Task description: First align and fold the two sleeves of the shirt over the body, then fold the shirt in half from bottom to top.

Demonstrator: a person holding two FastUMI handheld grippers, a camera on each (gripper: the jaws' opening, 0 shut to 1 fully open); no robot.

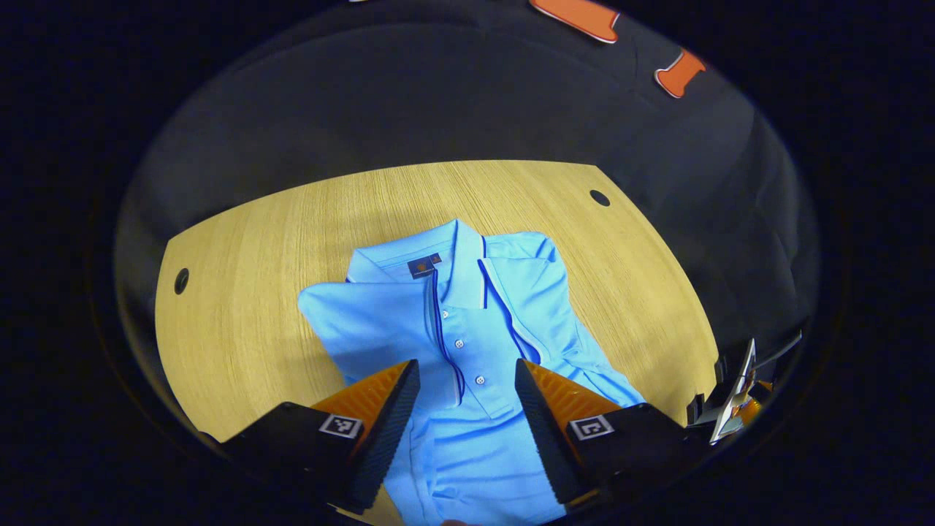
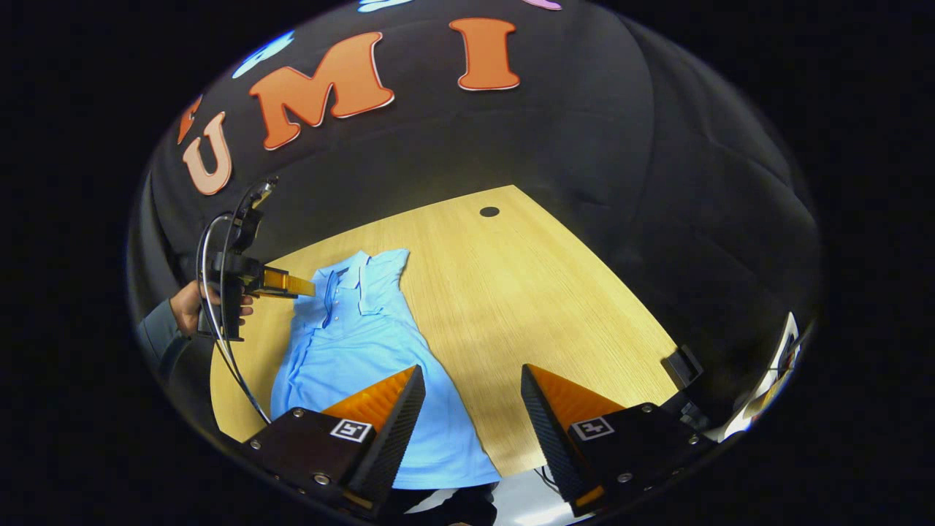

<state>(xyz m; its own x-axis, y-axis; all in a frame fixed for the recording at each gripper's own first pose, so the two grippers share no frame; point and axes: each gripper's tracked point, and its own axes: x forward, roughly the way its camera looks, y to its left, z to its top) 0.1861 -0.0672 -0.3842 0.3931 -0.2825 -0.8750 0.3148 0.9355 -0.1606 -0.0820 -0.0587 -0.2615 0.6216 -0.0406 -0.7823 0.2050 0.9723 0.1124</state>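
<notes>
Left gripper [image 1: 467, 409], fingers apart and empty, hovered over the shirt [image 1: 467, 351], collar toward twelve o'clock.

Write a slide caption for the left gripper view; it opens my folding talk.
Open left hand-held gripper hovering above a light-blue polo shirt, sleeves folded in, on a wooden table.

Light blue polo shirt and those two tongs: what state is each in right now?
Light blue polo shirt: flat on the wooden table, both sleeves folded in, bottom half not yet folded up.
Left tongs: open, above the shirt, holding nothing.
Right tongs: open, holding nothing.
</notes>
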